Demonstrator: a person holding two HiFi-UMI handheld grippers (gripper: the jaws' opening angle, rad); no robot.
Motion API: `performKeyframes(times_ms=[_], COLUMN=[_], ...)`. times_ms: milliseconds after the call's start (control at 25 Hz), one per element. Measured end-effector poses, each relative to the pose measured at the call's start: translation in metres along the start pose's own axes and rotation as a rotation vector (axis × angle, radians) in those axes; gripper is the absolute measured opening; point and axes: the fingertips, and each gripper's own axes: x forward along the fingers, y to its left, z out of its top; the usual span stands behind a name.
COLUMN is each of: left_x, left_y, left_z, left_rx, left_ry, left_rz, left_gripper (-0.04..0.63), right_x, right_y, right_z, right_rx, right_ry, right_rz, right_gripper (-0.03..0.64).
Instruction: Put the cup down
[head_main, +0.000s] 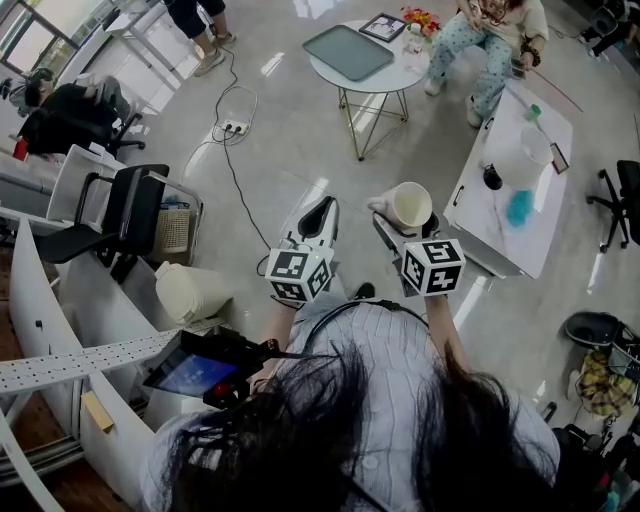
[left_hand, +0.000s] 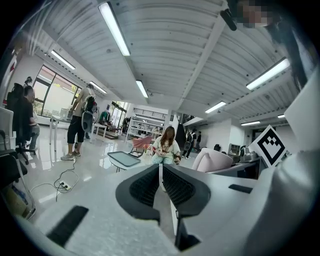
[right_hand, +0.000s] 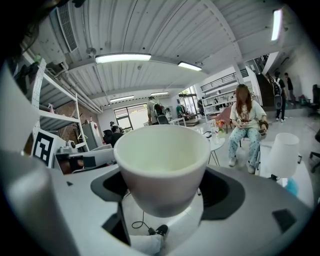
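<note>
Cream-white and plain, the cup (head_main: 411, 206) is seen in the head view held up in the air above the grey floor (head_main: 300, 150), its mouth turned upward, clamped in the right gripper (head_main: 404, 228). The left gripper (head_main: 320, 215) is held just beside it, apart from the cup. A round surface (head_main: 395, 75) bearing a tray (head_main: 348, 51) is seen further off, and a long white surface (head_main: 500, 230) stands to the right — well apart from the cup.

From the left gripper view, its fingers (left_hand: 145, 187) are seen pressed together, with nothing caught between them.

From the right gripper view, the cup (right_hand: 161, 165) is shown filling the middle, its open mouth tipped toward the camera. The fingers (right_hand: 227, 192) are spread wide and pinched on the cup's sides — one dark pad at each flank.
</note>
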Motion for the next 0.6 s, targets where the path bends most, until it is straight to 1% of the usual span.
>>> performKeyframes(times_ms=[400,600], left_x=[0.019,0.029], left_y=[0.002,0.005], left_z=[0.006,0.001], left_rx=[-0.003,-0.006], left_ry=[0.006,0.029], left_rz=[-0.007,-0.022], left_gripper=[0.034,0.034], right_x=[0.010,0.017], right_y=[-0.008,-0.014], right_z=[0.006,0.006], right_rx=[0.007,0.022], right_ry=[0.004,0.014], right_rz=[0.007,-0.001], right_gripper=[0.413,0.413])
